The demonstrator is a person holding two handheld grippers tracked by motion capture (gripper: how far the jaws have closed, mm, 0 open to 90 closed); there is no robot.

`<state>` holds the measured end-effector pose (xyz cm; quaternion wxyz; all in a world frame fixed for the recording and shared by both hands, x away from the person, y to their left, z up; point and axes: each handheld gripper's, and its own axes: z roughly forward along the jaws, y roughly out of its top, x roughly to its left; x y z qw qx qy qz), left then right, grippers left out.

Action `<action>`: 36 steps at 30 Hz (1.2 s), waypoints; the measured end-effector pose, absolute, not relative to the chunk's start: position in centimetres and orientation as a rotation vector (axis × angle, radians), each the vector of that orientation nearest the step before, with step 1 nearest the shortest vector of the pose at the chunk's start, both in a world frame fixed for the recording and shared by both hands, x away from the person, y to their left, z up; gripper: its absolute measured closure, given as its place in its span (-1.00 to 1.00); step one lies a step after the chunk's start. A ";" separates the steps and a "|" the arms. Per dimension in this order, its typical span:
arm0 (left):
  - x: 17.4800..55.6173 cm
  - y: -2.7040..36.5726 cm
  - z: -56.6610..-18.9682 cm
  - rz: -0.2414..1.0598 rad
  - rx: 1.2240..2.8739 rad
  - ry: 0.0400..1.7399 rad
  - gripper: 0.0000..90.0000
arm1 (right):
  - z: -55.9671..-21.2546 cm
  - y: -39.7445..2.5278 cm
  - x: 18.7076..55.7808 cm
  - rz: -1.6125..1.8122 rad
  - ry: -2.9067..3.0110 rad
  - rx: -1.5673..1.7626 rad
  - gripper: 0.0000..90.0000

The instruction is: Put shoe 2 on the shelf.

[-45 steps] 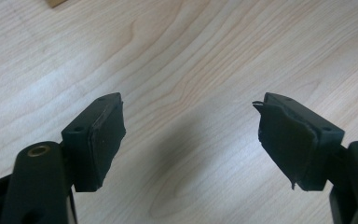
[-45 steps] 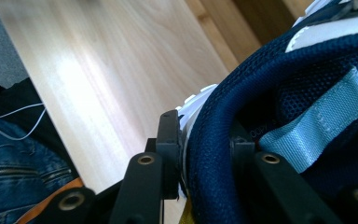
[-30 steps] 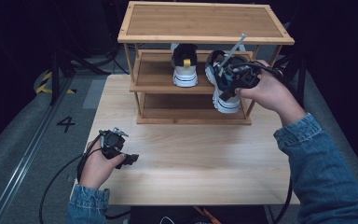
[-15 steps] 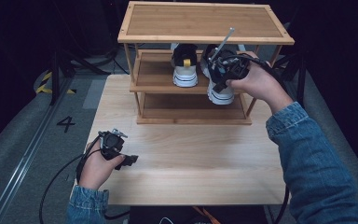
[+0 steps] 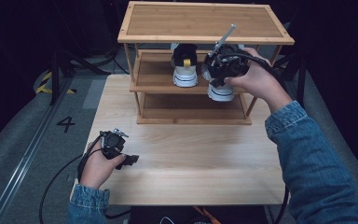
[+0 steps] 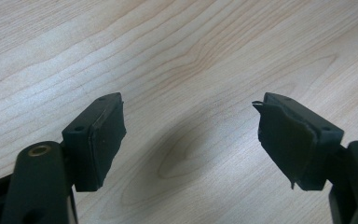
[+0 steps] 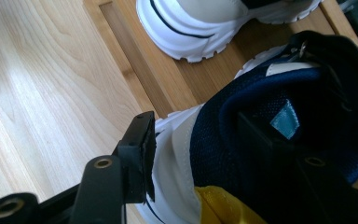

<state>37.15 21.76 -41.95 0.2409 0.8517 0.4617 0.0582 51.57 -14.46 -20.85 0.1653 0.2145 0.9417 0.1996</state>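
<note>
1. Since a second ago, the right gripper (image 5: 223,65) has carried its shoe (image 5: 221,91) from the front right of the rack (image 5: 205,18) up to the middle shelf (image 5: 154,74).
2. That shoe's heel hangs at the shelf's front edge, just right of the other shoe (image 5: 185,70) already standing on that shelf.
3. Its jaws clamp the collar (image 7: 223,140): one outside on the white side, one inside the navy lining.
4. Well in front of the rack, the left gripper (image 5: 121,156) rests low over the table (image 5: 200,163), unmoved, jaws spread wide with nothing between them.
</note>
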 end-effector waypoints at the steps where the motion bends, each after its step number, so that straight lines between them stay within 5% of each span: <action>1: 37.1 21.7 -42.0 0.158 2.326 1.271 -0.47 | -20.8 -14.5 51.5 0.571 2.676 0.606 0.08; 25: 38.6 20.5 -41.9 0.141 2.354 1.218 -0.47 | -18.3 -18.1 47.7 0.893 2.426 0.728 0.01; 36: 39.0 19.9 -42.1 0.127 2.372 1.207 -0.47 | -19.9 -21.0 46.3 0.895 2.337 0.932 -0.11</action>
